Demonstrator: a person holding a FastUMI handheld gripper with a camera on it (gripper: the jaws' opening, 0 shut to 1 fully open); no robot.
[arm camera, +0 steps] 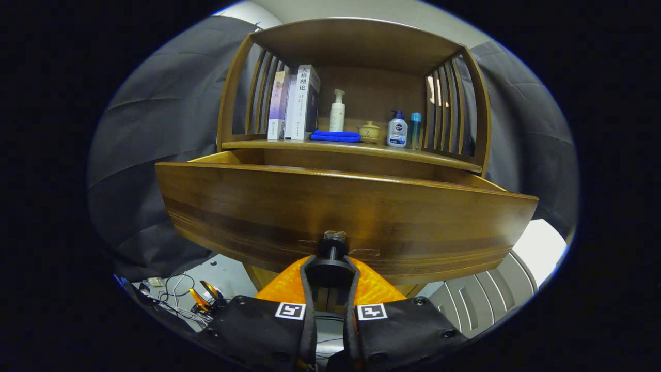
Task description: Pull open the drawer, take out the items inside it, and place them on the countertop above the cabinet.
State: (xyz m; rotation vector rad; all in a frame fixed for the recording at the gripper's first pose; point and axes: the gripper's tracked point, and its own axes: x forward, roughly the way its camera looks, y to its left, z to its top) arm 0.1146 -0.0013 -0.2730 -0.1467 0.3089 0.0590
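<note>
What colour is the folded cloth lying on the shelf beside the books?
Bright blue. The folded cloth shows best in the gripper view, beyond the gripper shut on the black drawer knob.

**Mock home corner in a recording booth**

Staged domestic setup, not a lived-in room. Wooden cabinet [356, 88] w/ slatted sides and a pulled-out drawer [341, 212] reads as home furniture. Its countertop [356, 149] carries household bits: upright books [294, 103], white pump bottle [337, 111], folded blue cloth [335, 136], small lidded ceramic pot [369, 132], blue-capped pump bottle [397, 130], slim teal bottle [415, 130]. But dark cloth [155, 155] hangs behind and on both sides as a backdrop, and loose cables [173, 297] plus small hardware lie on the pale floor nearby, so it looks like a test/data-collection booth. The gripper [330, 281] has its fingers closed round the drawer's dark knob [332, 248].
</note>
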